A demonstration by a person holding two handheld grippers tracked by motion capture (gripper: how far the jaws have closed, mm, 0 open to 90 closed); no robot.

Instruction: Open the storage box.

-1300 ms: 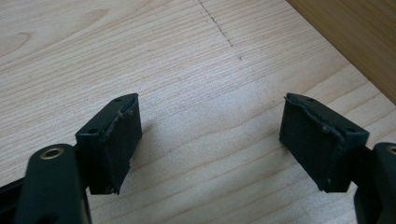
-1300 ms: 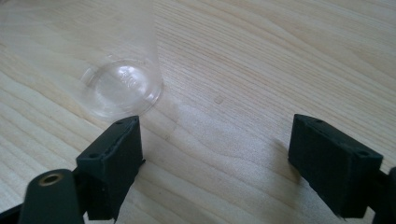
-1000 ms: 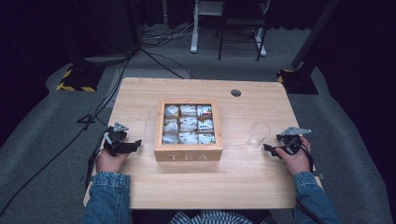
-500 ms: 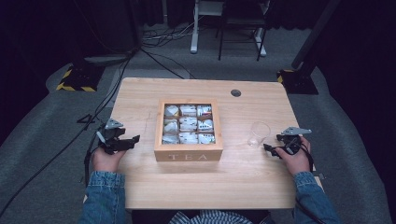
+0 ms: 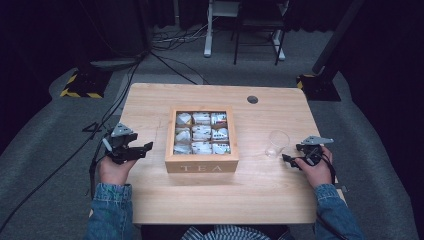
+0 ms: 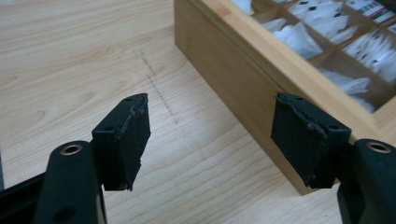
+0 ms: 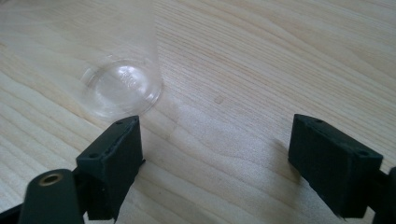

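— High view first: where are your two grippers?

— Your left gripper (image 5: 134, 149) is above the left edge of the tabletop (image 5: 260, 195), just beside the left wall of the wooden tea box (image 5: 201, 162). Its jaws are spread with nothing between them, and they have just been closing a little. Your right gripper (image 5: 291, 160) is near the right edge, jaws spread wide and empty.

— And the things?

— The tea box stands in the middle of the tabletop, its compartments full of tea bags (image 5: 202, 133). The clear plastic cup (image 5: 276, 142) stands upright between the box and your right gripper, just before its jaws, not touched.
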